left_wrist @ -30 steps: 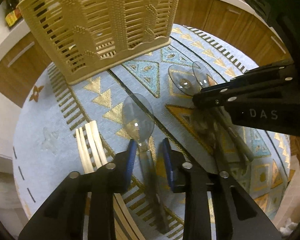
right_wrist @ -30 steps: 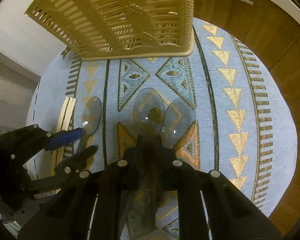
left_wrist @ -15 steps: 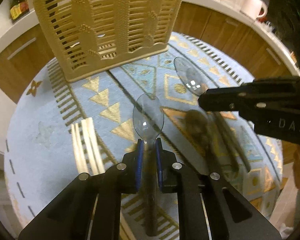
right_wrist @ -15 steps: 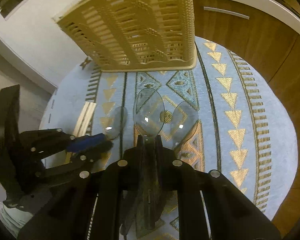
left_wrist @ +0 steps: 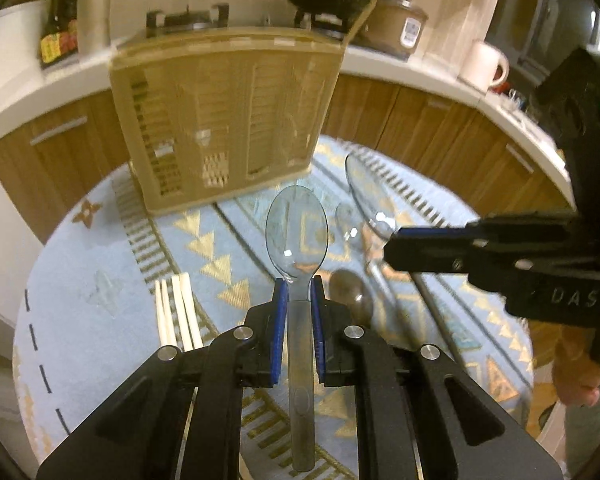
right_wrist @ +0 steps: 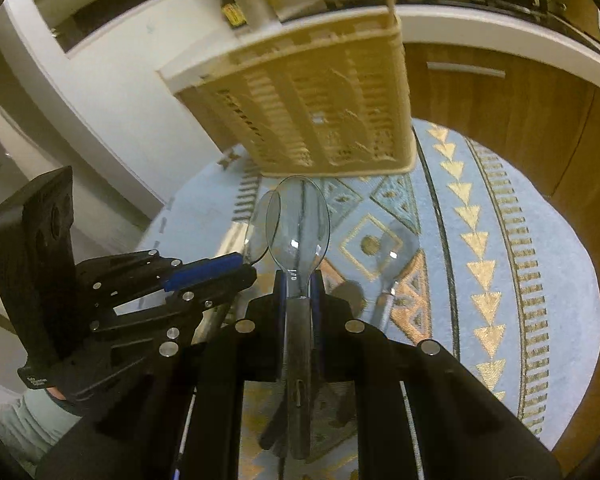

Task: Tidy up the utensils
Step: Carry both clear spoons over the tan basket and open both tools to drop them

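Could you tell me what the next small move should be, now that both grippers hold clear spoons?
Probably carry the left gripper forward and up over the slatted basket: its clear spoon is clamped and lifted off the mat, bowl toward the basket, which stands ahead.

Round table under patterned blue cloth (left_wrist: 100,288), wooden cabinets (left_wrist: 440,128), white countertop (left_wrist: 412,66), stove (left_wrist: 188,20)

Desk (left_wrist: 80,320): round, blue cloth with gold triangles.
Top centre: slatted beige basket (left_wrist: 220,120).
Lower left: pale chopsticks (left_wrist: 176,312).
Right of centre: clear spoon (left_wrist: 350,226).
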A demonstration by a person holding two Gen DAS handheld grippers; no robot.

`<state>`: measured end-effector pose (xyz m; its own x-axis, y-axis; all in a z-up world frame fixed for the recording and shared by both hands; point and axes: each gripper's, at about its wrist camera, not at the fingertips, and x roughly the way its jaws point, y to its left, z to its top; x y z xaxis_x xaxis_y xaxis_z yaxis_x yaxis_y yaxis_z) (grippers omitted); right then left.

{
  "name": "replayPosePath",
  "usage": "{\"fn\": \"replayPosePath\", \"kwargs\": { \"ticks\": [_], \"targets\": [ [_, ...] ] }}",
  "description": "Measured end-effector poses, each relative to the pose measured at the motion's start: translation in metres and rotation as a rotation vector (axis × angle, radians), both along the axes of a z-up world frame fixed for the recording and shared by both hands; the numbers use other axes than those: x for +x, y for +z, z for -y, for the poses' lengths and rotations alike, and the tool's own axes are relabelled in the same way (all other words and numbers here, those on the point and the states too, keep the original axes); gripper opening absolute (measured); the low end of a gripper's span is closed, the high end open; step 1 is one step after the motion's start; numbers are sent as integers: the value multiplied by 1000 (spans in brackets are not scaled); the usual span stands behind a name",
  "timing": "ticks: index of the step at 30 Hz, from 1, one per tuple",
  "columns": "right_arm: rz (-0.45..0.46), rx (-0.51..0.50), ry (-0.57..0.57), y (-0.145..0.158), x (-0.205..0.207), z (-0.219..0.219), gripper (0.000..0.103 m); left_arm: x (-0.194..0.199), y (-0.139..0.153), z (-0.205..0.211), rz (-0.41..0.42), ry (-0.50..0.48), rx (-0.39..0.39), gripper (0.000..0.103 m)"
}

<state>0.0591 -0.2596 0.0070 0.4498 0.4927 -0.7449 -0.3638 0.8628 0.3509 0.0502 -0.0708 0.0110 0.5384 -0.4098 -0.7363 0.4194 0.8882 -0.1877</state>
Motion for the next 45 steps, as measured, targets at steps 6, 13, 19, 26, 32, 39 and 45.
{"fn": "replayPosePath", "kwargs": {
  "ticks": [6,13,19,26,32,39,45],
  "targets": [
    [86,75,20,27,-9,-4,10,-10,39,-20,96,31,-115,10],
    [223,164,14,67,-11,-1,10,3,86,-46,231,89,-252,10],
    [443,225,-59,107,-8,3,10,16,119,-67,371,139,-351,10],
    [643,222,-154,146,18,-7,10,44,147,-69,522,192,-398,10],
    [715,162,-221,153,56,-13,10,75,149,-59,596,226,-394,10],
    [788,64,-323,142,84,-13,10,106,134,-51,629,277,-380,10],
    [803,31,-400,128,107,-4,10,124,119,-53,644,329,-340,10]
  ]
}}
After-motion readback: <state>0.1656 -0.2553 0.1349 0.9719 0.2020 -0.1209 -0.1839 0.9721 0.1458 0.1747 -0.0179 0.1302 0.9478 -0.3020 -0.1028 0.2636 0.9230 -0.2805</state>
